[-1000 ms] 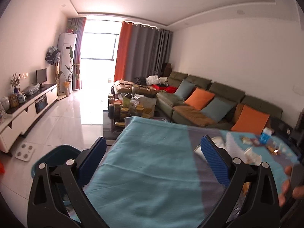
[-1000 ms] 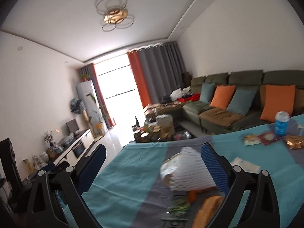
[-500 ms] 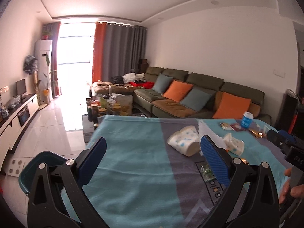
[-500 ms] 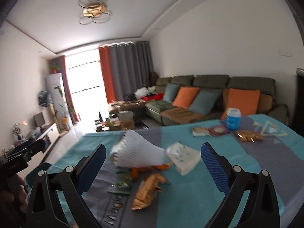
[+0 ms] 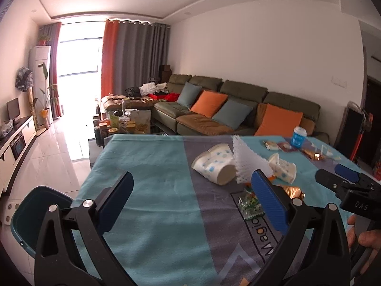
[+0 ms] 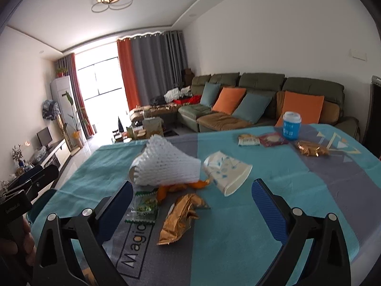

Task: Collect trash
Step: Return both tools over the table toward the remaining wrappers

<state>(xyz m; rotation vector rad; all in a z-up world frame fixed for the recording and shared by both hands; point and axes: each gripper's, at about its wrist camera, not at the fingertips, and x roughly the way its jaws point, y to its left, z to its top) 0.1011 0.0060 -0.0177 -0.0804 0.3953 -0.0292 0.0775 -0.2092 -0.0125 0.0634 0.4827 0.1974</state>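
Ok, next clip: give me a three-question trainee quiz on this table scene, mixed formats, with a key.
1. True or false: the right gripper is shut on the gold wrapper.
2. Multiple choice: the white foam net lies on A) the sofa, B) the table, C) the floor.
3. Fill in: the blue cup at the far side of the table stands ____ (upright or tipped).

Key
1. False: its fingers are spread wide and the wrapper lies on the cloth between them, untouched. The left gripper is open too.
2. B, beside a tipped paper cup and some orange peel.
3. Upright.
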